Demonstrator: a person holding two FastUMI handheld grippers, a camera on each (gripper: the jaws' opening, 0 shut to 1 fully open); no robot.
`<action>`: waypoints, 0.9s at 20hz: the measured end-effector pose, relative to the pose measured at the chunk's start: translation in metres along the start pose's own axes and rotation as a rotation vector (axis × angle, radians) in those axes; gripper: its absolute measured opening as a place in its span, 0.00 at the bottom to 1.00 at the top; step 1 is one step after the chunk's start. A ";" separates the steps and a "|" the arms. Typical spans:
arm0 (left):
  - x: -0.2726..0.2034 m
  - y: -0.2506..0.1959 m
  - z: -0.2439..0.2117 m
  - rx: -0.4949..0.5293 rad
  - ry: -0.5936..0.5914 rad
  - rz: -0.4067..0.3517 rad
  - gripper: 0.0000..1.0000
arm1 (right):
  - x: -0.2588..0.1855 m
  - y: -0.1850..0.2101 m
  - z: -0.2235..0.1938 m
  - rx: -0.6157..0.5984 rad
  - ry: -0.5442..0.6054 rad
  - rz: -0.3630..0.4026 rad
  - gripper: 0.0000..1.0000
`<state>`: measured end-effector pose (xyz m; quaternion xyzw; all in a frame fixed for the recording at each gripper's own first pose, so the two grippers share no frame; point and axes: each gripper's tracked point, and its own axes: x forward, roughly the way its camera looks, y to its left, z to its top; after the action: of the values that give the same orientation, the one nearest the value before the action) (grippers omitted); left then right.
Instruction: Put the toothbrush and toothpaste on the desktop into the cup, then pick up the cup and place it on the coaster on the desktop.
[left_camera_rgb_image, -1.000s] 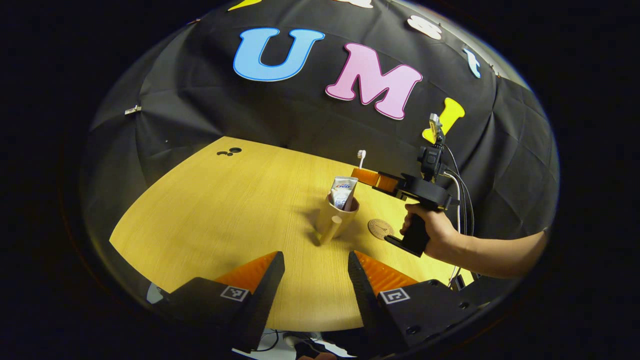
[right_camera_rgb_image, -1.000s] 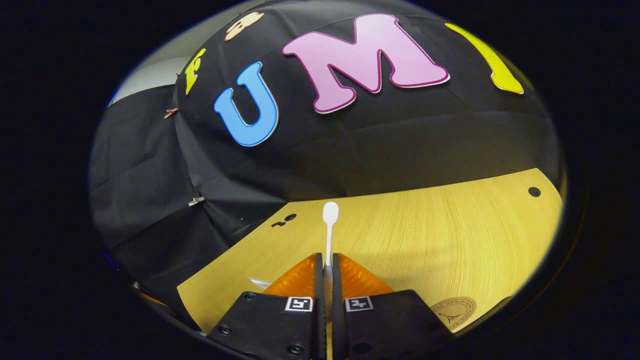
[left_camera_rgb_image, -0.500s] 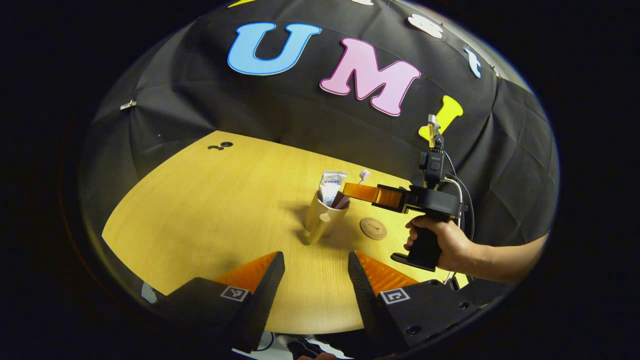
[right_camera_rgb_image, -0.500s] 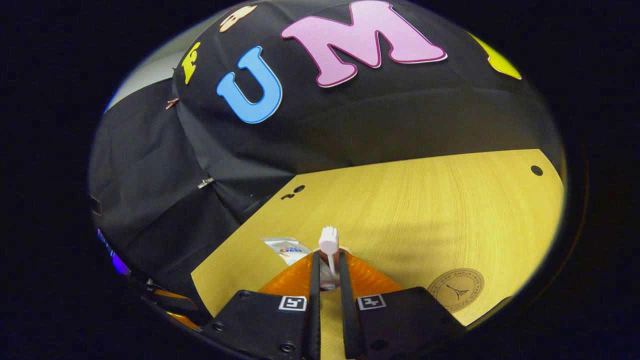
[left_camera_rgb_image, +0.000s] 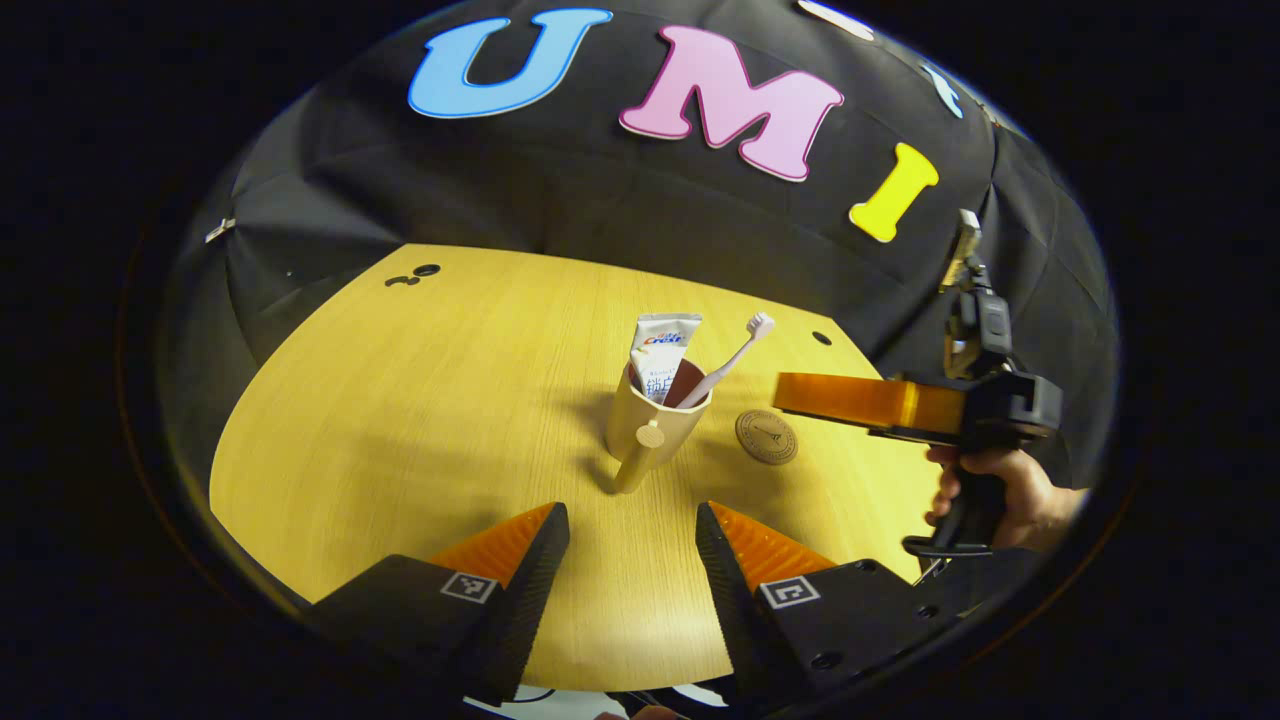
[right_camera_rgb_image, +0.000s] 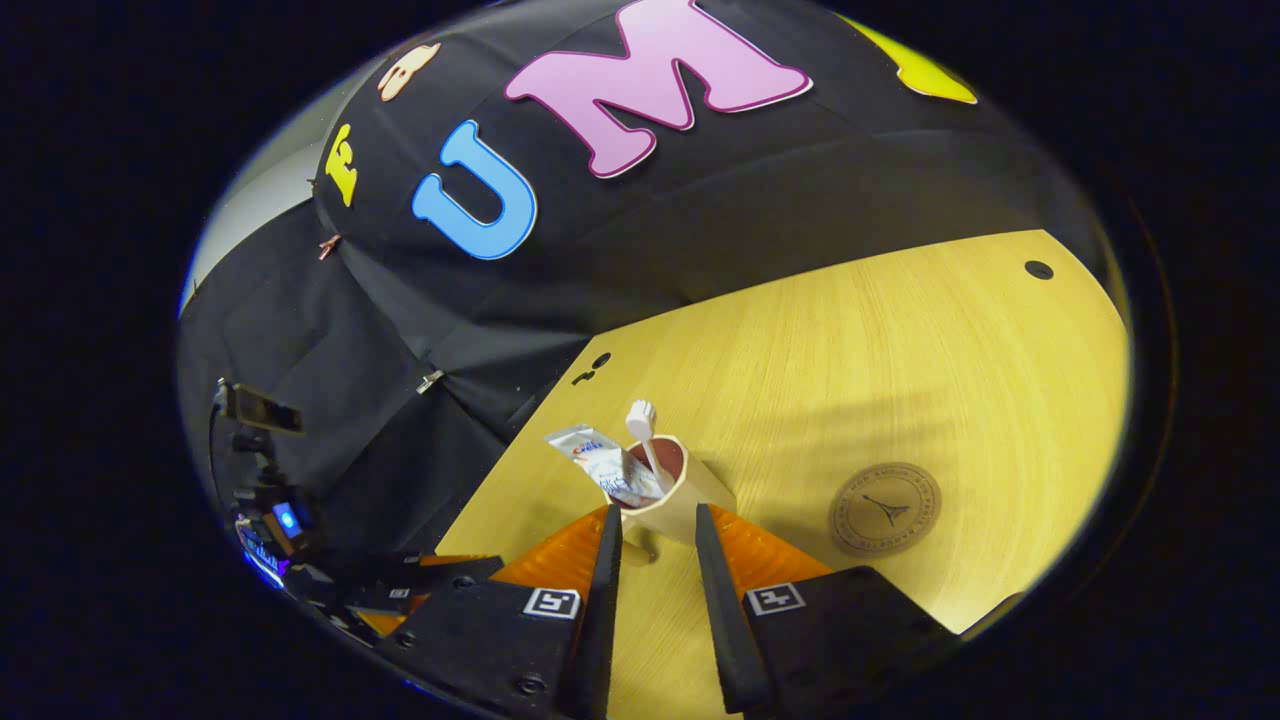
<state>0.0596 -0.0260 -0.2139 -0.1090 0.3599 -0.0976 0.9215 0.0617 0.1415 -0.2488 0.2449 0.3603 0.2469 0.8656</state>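
A beige cup (left_camera_rgb_image: 650, 425) with a handle stands upright mid-table. Inside it lean a white toothpaste tube (left_camera_rgb_image: 660, 350) and a white toothbrush (left_camera_rgb_image: 735, 355), head up. A round brown coaster (left_camera_rgb_image: 766, 437) lies flat just right of the cup, apart from it. My left gripper (left_camera_rgb_image: 630, 560) is open, short of the cup, holding nothing. In the left gripper view a hand (left_camera_rgb_image: 1000, 490) holds my right gripper (left_camera_rgb_image: 790, 393) to the right of the cup, above the coaster. In the right gripper view my right gripper (right_camera_rgb_image: 650, 540) is open, with the cup (right_camera_rgb_image: 685, 495), toothpaste (right_camera_rgb_image: 605, 465) and toothbrush (right_camera_rgb_image: 645, 440) just beyond its tips and the coaster (right_camera_rgb_image: 885, 508) to the right.
The wooden table (left_camera_rgb_image: 420, 400) has small dark holes near its far corners (left_camera_rgb_image: 410, 277). The black cloth wall runs behind it. In the right gripper view the left gripper's body and its camera mount (right_camera_rgb_image: 265, 470) show at the lower left.
My right gripper let go of the toothbrush, which now rests in the cup beside the toothpaste. It opened and drew back to the right, away from the cup. My left gripper stayed open.
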 end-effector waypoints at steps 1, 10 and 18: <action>0.007 0.000 0.001 0.010 0.031 -0.003 0.80 | -0.010 -0.004 -0.002 0.004 0.006 -0.004 0.45; 0.069 0.000 0.001 0.129 0.244 0.031 0.80 | -0.096 -0.056 -0.033 0.076 0.031 -0.080 0.46; 0.113 0.008 -0.003 0.179 0.389 0.064 0.76 | -0.160 -0.103 -0.047 0.161 -0.006 -0.192 0.46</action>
<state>0.1400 -0.0477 -0.2909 0.0055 0.5239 -0.1192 0.8434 -0.0466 -0.0213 -0.2595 0.2788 0.3983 0.1322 0.8638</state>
